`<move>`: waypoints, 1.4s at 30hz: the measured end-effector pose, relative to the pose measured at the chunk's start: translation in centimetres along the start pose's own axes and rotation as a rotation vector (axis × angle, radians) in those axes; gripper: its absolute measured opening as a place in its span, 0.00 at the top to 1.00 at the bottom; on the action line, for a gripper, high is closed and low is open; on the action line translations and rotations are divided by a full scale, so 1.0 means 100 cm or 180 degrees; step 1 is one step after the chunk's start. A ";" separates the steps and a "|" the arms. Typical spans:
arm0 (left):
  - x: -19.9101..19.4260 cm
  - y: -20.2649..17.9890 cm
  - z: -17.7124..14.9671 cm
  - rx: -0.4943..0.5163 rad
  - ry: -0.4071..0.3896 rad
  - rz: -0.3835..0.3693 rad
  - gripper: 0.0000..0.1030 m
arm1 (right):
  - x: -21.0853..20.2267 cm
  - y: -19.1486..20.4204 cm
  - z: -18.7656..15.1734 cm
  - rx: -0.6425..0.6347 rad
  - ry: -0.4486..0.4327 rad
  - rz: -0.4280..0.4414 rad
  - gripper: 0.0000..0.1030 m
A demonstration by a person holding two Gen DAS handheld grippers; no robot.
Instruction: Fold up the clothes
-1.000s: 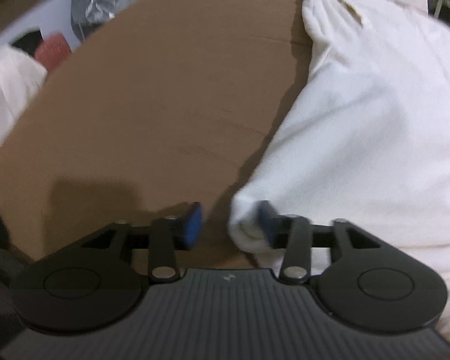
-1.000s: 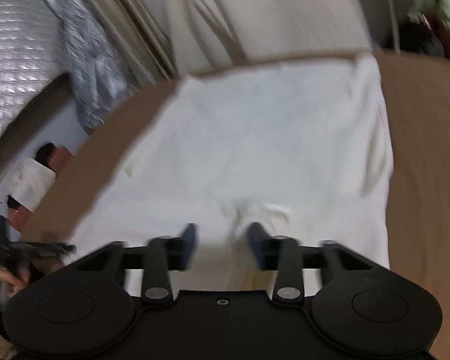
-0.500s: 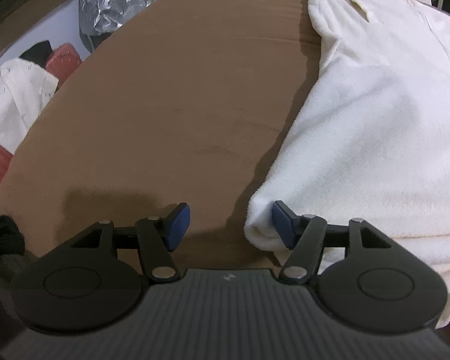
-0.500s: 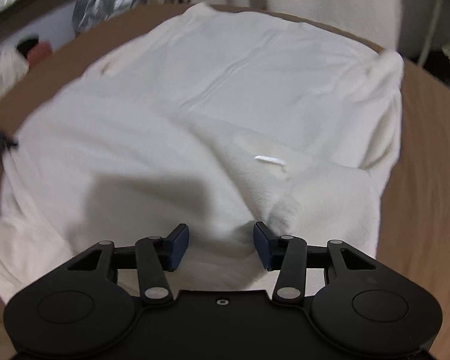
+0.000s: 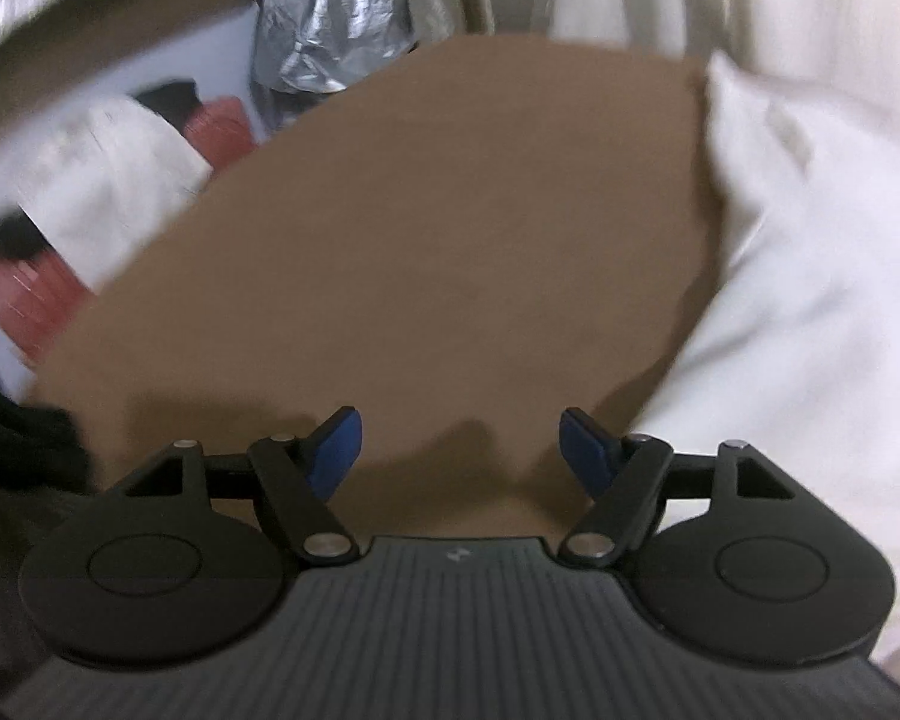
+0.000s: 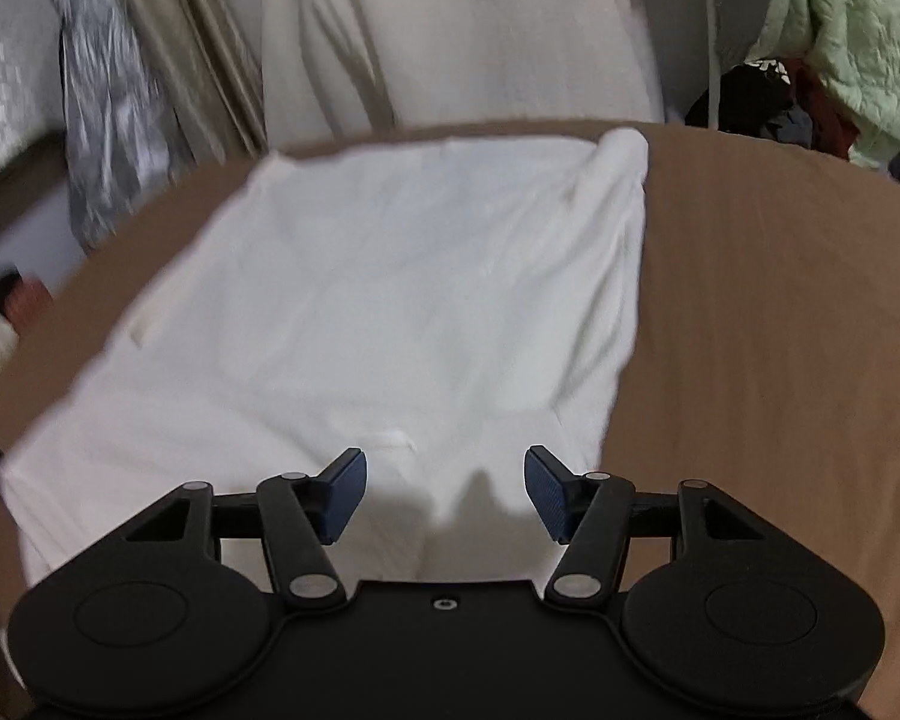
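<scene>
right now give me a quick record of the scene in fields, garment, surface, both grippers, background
garment: white garment, laid flat, partly folded
surface: brown table, bare to the garment's left
left gripper: jaws have just been opening, nothing between them, over bare table beside the garment's edge
right gripper: jaws have just been opening, over the garment's near edge, pads not pressing it
background: silver bag, pale curtain, green quilted cloth
sharpness: both views blurred

Lived-in home room, curtains (image 6: pixel 210 78) behind brown table (image 6: pixel 780 312), heaped clothes (image 6: pixel 840 42) (green, quilted) beside it
</scene>
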State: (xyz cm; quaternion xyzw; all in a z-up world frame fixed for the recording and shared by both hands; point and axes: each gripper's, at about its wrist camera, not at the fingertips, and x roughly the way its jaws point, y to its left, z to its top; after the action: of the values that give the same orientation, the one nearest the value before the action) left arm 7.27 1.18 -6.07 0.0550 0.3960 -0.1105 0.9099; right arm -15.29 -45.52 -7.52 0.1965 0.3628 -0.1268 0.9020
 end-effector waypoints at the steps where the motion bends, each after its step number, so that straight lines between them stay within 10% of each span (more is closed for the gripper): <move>1: -0.003 0.001 0.002 -0.0106 -0.0067 -0.0171 0.29 | 0.005 -0.006 0.003 0.0059 -0.0010 0.0039 0.38; 6: 0.002 -0.019 0.021 -0.0052 -0.0132 -0.0639 0.29 | 0.036 -0.035 0.037 0.0360 -0.0082 0.0126 0.38; 14: 0.092 -0.081 0.138 0.0380 -0.0002 -0.0851 0.19 | 0.107 -0.095 0.146 0.0947 -0.0093 -0.0018 0.37; 27: 0.299 -0.140 0.260 -0.0202 0.0384 -0.1096 0.20 | 0.213 -0.147 0.225 0.1329 0.0050 -0.0628 0.35; 33: 0.342 -0.175 0.287 -0.0156 0.0255 -0.1264 0.04 | 0.255 -0.136 0.230 0.1196 0.0282 -0.1292 0.14; 35: 0.341 -0.181 0.282 -0.0106 0.0278 -0.1668 0.27 | 0.263 -0.120 0.231 0.1018 0.0266 -0.1463 0.18; 37: 0.340 -0.188 0.276 -0.0081 0.0381 -0.1972 0.90 | 0.264 -0.103 0.234 0.0777 0.0246 -0.1432 0.59; 38: 0.338 -0.192 0.271 -0.0084 0.0437 -0.1973 0.91 | 0.264 -0.095 0.236 0.0657 0.0236 -0.1415 0.80; 42: 0.324 -0.191 0.266 -0.0246 0.0527 -0.1942 0.92 | 0.246 -0.057 0.237 0.0105 0.0122 -0.1762 0.88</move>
State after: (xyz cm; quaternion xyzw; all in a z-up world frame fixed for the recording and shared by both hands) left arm 42.89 -27.44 -11.99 -0.0921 0.4709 -0.3583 0.8009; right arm 14.26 -63.32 -10.73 0.1069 0.4176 -0.3705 0.8228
